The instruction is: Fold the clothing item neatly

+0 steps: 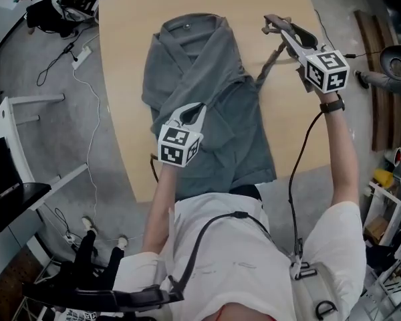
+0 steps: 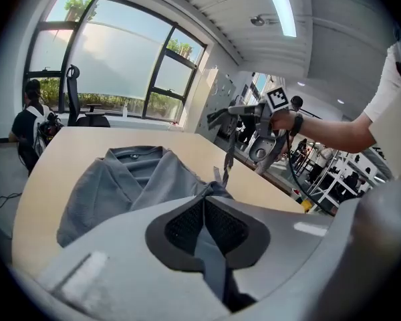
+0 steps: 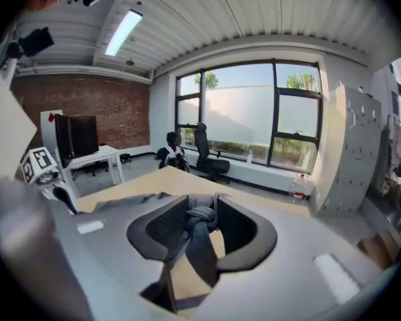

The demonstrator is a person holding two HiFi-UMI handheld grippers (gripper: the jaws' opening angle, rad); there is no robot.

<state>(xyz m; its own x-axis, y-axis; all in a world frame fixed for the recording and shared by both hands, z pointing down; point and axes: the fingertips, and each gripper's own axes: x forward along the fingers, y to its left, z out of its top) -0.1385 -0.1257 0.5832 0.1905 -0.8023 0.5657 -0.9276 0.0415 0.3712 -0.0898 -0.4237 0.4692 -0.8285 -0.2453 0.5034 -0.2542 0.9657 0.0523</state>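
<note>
garment (image 1: 202,65): grey, spread on counter (image 1: 123,79), collar at far end.
left tongs (image 1: 192,110): closed on a garment fold.
right tongs (image 1: 273,24): clamped on knotted belt (image 1: 270,60), held above counter.

The grey robe's (image 1: 220,132) hem at six o'clock vanishes behind my white shirt (image 1: 240,266), and the table's (image 1: 127,79) far end at twelve o'clock is cut off.

White short-sleeved T-shirt (image 1: 254,259); a black strap (image 1: 207,236) crosses its chest; past its right sleeve, a black wristband (image 1: 331,105) and a black cable (image 1: 295,179); left gripper (image 1: 195,111) and right gripper (image 1: 271,24) are pale grey, each with a black-and-white marker cube (image 1: 179,146) and black ribbed pads (image 2: 180,227).
</note>
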